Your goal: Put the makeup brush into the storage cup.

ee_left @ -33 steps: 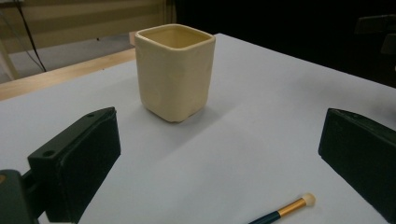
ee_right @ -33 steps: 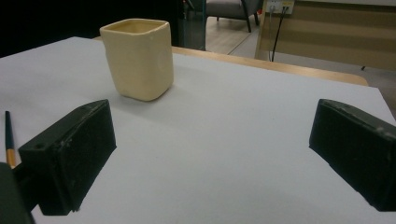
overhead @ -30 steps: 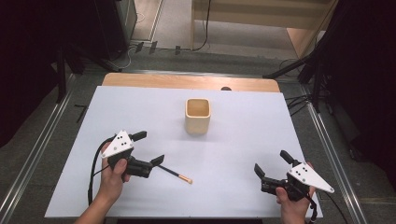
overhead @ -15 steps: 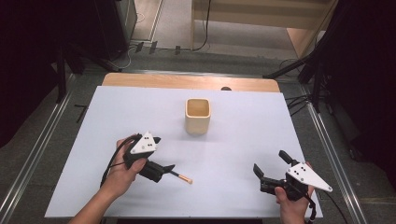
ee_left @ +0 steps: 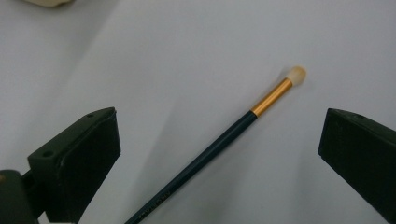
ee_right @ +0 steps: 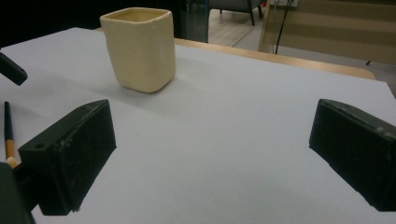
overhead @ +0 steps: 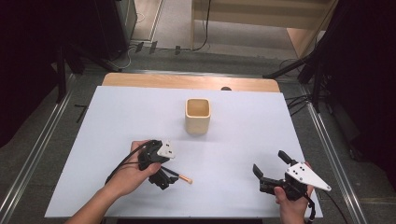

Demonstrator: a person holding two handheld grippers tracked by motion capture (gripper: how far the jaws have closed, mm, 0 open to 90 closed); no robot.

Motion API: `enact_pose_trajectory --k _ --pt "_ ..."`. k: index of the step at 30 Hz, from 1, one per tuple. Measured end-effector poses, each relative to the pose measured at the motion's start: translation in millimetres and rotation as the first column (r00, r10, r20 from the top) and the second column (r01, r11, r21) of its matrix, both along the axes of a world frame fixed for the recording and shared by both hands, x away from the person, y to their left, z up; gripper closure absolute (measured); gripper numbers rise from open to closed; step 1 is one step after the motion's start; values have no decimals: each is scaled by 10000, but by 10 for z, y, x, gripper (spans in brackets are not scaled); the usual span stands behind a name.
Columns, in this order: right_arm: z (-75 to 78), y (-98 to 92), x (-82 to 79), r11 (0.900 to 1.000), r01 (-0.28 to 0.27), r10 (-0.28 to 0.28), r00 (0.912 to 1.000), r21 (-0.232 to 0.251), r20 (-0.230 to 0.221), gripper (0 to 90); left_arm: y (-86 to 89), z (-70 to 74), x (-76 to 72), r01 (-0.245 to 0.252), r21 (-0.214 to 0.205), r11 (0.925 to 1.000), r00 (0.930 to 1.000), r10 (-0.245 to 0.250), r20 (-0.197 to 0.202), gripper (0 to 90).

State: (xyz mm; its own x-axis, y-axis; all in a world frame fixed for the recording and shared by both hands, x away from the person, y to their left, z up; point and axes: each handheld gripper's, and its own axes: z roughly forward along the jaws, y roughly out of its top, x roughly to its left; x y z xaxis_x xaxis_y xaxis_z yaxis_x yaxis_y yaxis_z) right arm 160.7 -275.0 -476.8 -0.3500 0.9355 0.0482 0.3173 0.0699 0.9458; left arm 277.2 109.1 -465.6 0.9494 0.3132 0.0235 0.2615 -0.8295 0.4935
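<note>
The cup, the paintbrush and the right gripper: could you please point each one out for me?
cup (overhead: 198, 122), high view, on its front wall.
paintbrush (ee_left: 272, 97), left gripper view, on its gold ferrule.
right gripper (overhead: 271, 165), high view, midway between its open fingertips.

Cream square cup (ee_right: 139, 49) upright on the white table (ee_right: 243, 126), beyond the right tool's (ee_right: 212, 154) wide-apart jaws.

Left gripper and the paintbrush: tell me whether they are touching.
Apart. In the left gripper view, the left gripper stands open, and the paintbrush lies on the white table with bare surface either side.
</note>
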Motion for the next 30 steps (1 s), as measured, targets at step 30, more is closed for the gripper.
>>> enact_pose_trajectory --k 30 --pt "-35 50 22 9998 -149 146 9996 -120 -228 19 -115 -185 -40 370 2099 9770 9980 -254 -580 213"
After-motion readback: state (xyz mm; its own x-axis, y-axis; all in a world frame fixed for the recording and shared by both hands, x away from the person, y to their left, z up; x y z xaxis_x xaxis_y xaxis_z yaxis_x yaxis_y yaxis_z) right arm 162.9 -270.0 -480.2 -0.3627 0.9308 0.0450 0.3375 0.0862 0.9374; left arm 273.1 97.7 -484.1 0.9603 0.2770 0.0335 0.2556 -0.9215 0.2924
